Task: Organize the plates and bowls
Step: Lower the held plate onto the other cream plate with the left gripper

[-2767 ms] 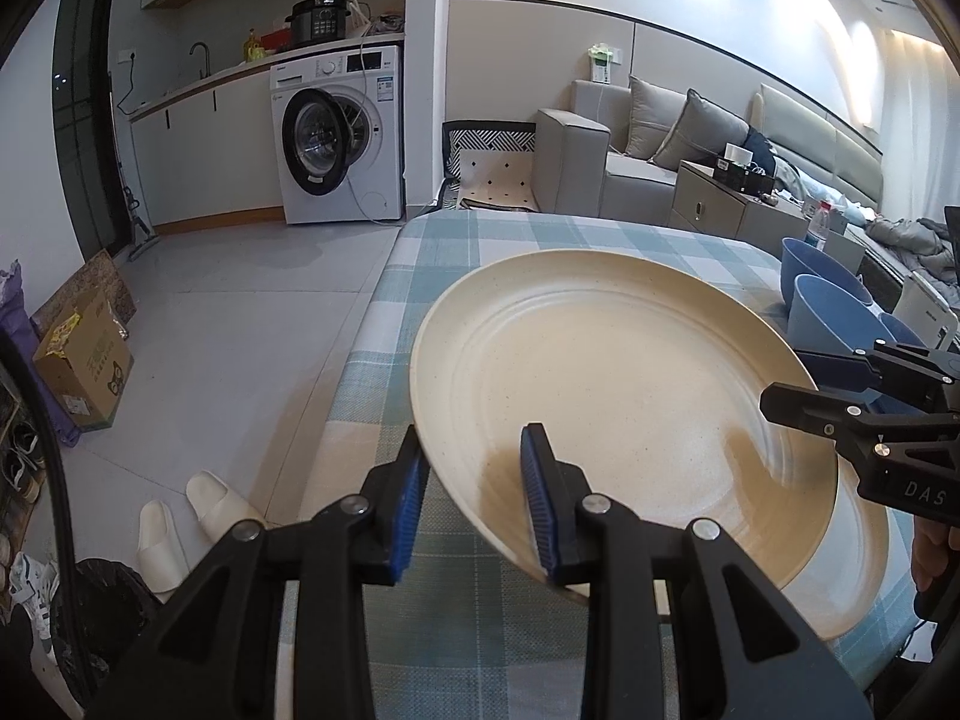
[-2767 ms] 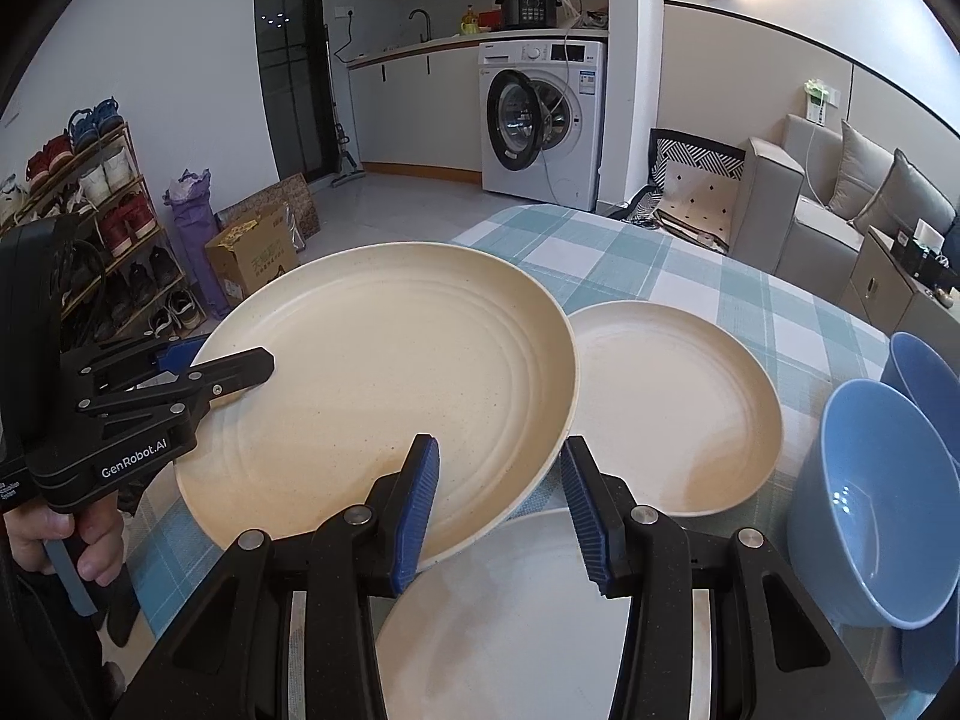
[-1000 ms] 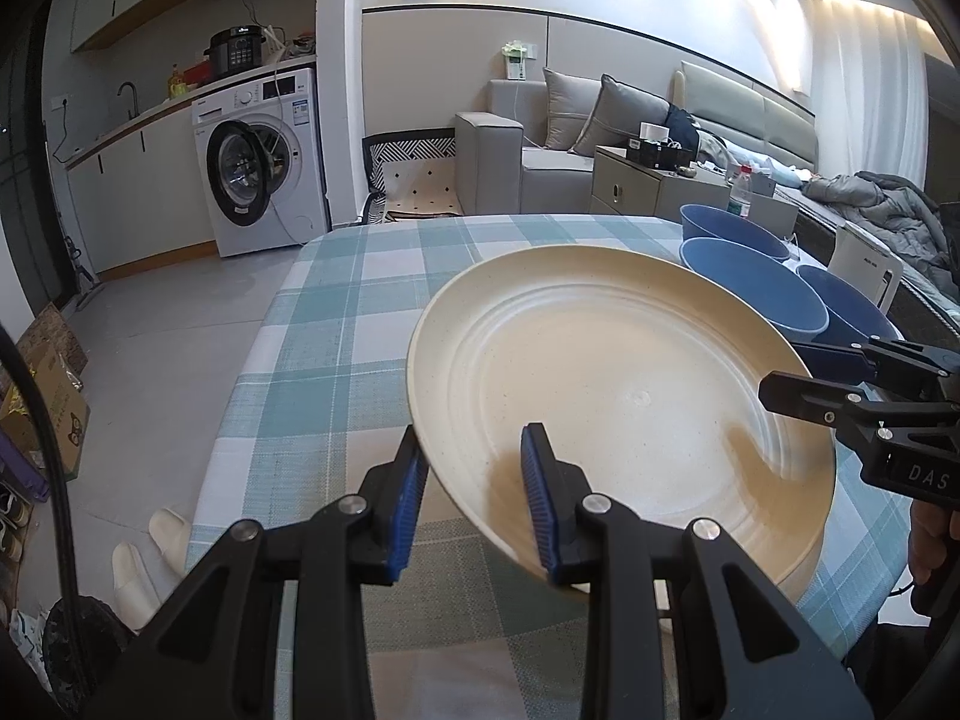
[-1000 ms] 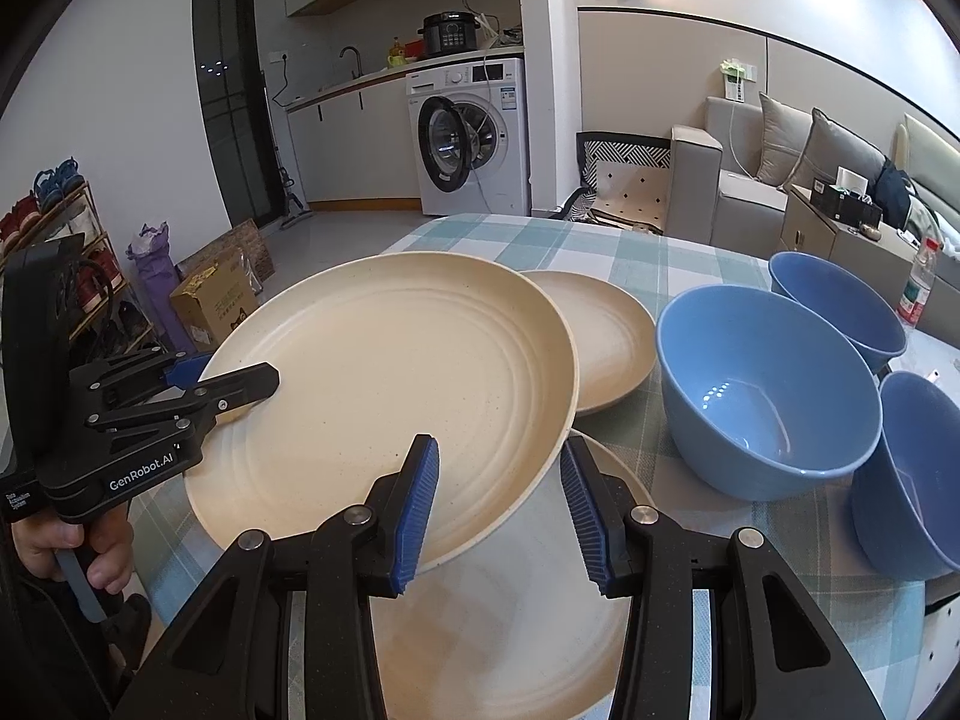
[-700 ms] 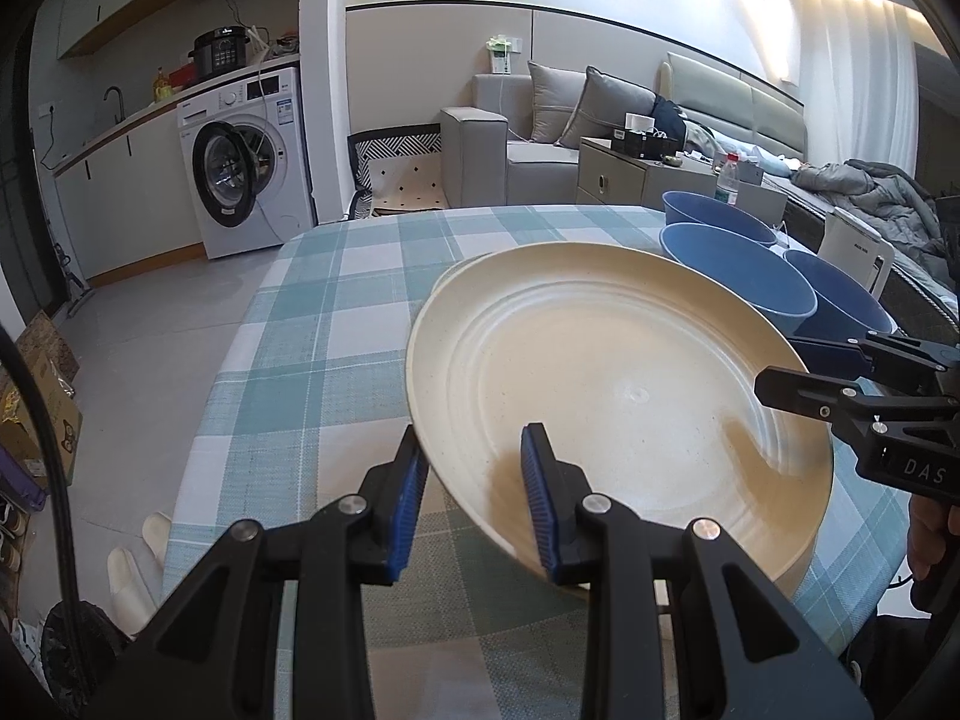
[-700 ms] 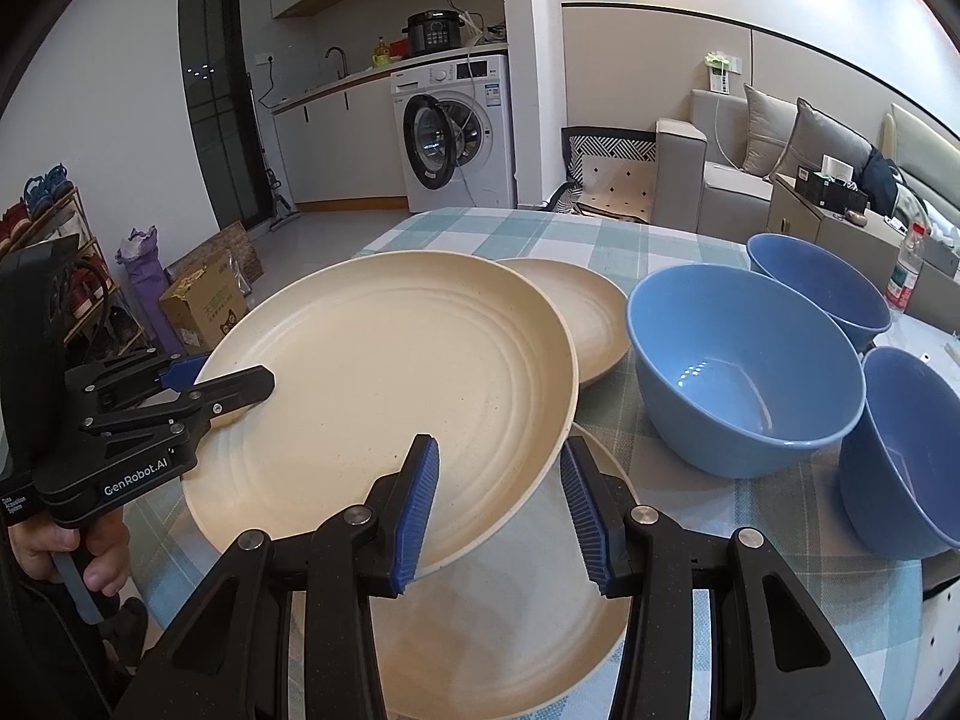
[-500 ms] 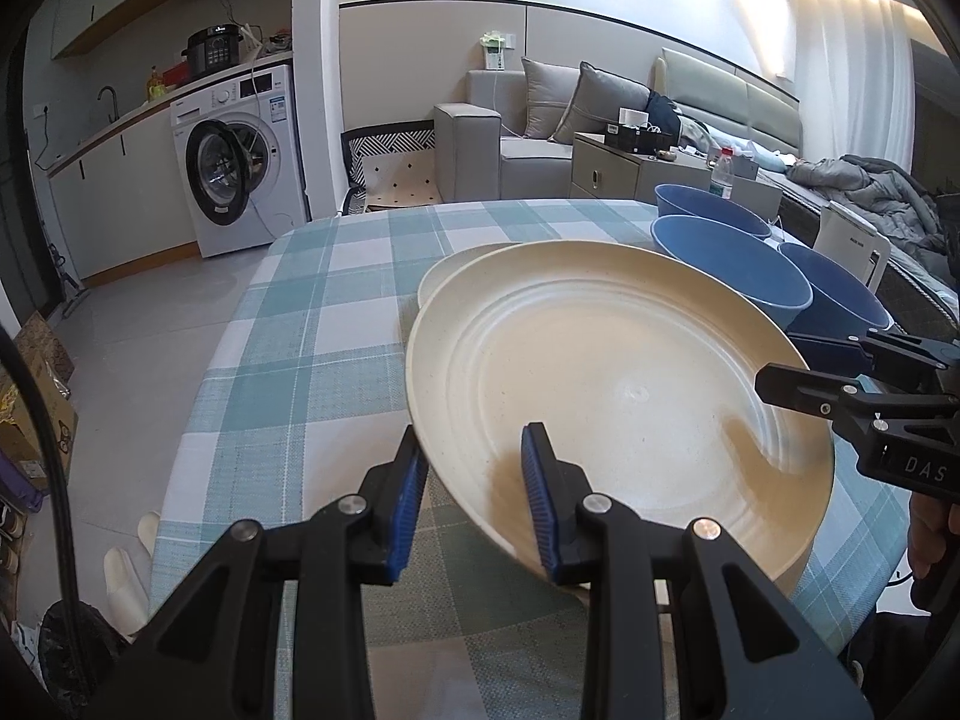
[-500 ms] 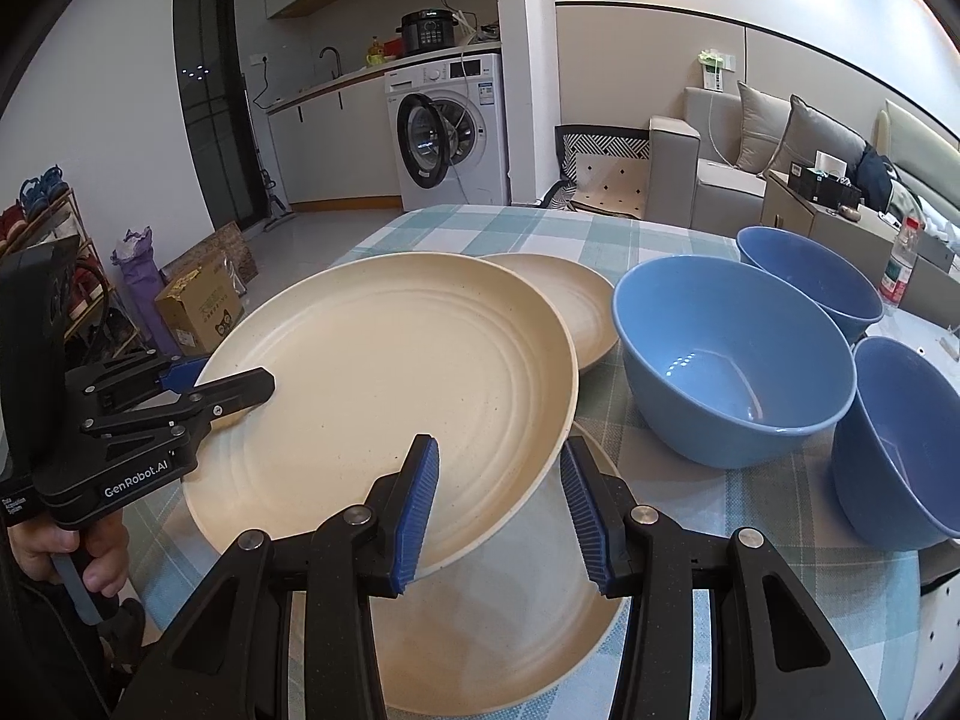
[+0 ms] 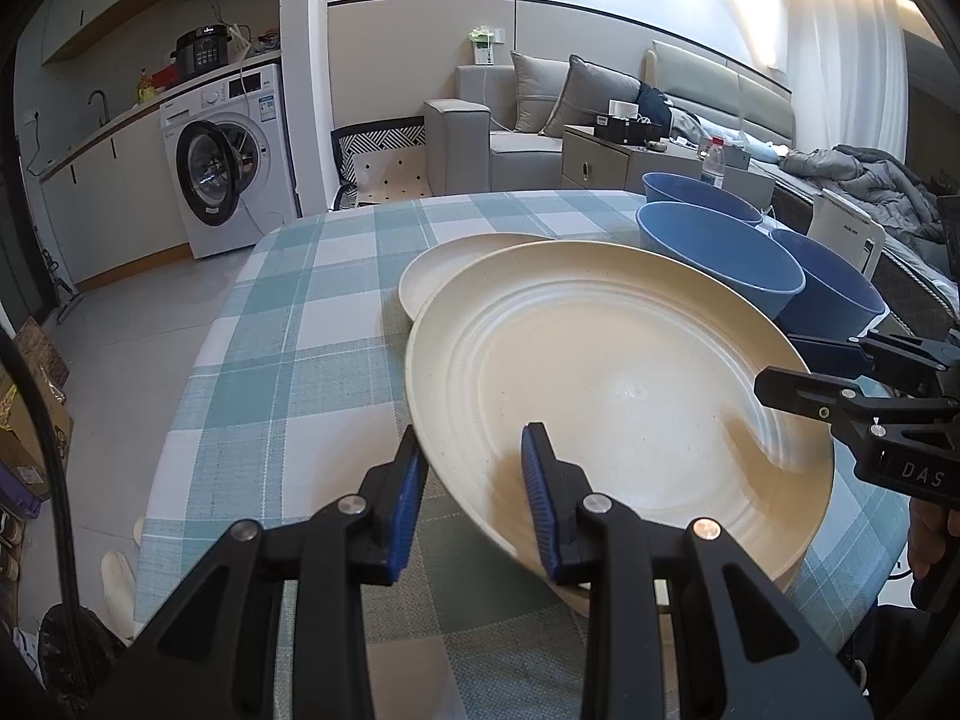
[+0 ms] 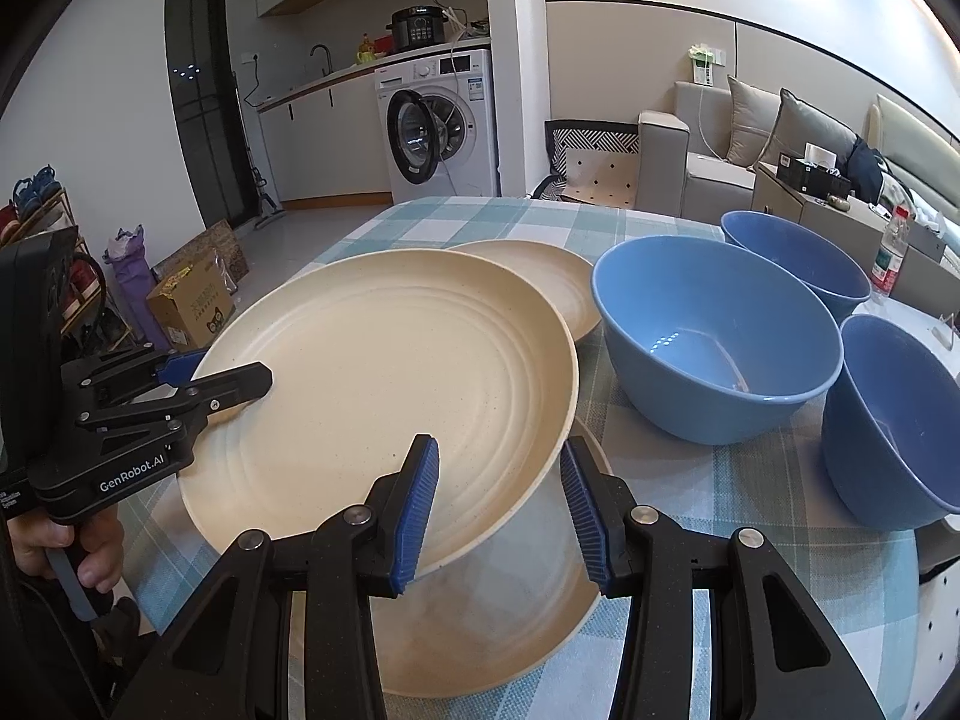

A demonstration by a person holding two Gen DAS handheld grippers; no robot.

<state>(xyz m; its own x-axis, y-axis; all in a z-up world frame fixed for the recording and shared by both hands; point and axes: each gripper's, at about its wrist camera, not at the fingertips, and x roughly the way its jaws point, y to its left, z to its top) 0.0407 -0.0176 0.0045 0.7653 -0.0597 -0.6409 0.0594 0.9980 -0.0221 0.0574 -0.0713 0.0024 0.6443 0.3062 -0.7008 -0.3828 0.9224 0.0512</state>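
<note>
Across the middle of both wrist views a large cream plate [image 10: 384, 396] hangs tilted above the checked table [image 9: 288, 360], carried between two claws. At the lower centre of the left view the left gripper [image 9: 474, 501] pinches the plate's near rim, one blue pad under the edge and one on the inner face. At the lower centre of the right view the right gripper [image 10: 498, 501] straddles the opposite rim, but its jaws stand spread, with a clear gap beside the right pad; I judge it to be steadying or bracketing the plate, not clamping it.

Directly beneath the carried plate, at the bottom of the right view, lies a second cream plate [image 10: 528, 630] flat on the cloth. The step in hand looks like stacking: the lifted plate sits over its target but is not yet seated. The next move, by my reading, calls for levelling the tilt, lowering until the rims nest, then letting the left claw release (a skewed drop could make the plate slide off or clatter).

Counting: three cream plates, namely the carried one, the one under it, and a third plate [image 10: 552, 282] flat at mid-frame, partly hidden behind the carried rim. Three blue bowls stand on the right side of the frame: a near-centre bowl [image 10: 714, 348], a far bowl [image 10: 792, 264] behind it, and a right-edge bowl [image 10: 894, 420]. All three sit apart, unstacked, so nesting them remains.
</note>
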